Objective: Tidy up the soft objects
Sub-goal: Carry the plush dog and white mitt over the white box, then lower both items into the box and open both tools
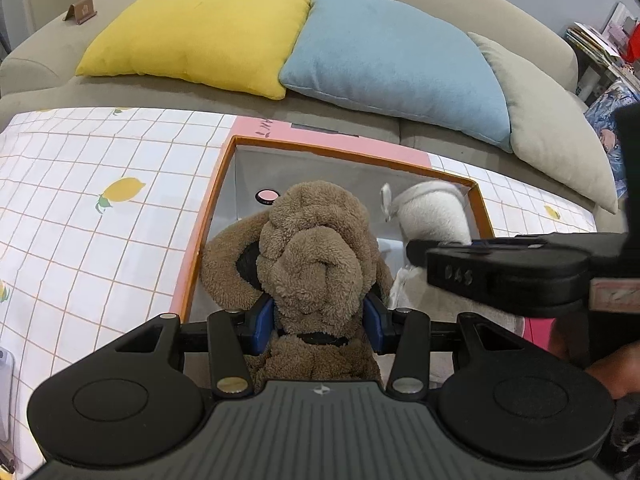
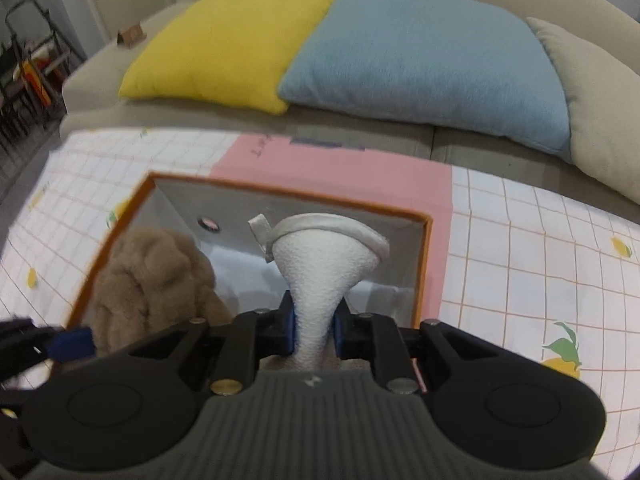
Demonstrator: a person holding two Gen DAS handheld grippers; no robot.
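We held both soft things over the orange-rimmed box at once, one in each tool. Our left gripper was clamped on the brown plush toy, its blue pads pressed into the fur at the narrow part just above a dark band, so the bulk of the toy stood up ahead of the fingers and over the box's left half. Our right gripper was pinched tight on the white slipper, squeezing it to a thin waist while the open collar flared out beyond the pads, over the right half of the box. We judged that gripping each at a narrow part kept the bulky ends free to settle into the box side by side.

The box sat on the lemon-print cloth, with the yellow cushion and blue cushion on the sofa behind.

The left wrist view showed the right tool reaching in from the side, beside the slipper, and the toy's folded fur sharply. The right wrist view was blurred, yet it alone showed the slipper's pinched waist and the pink panel behind the box; whether either item touched the box floor, we could not tell.
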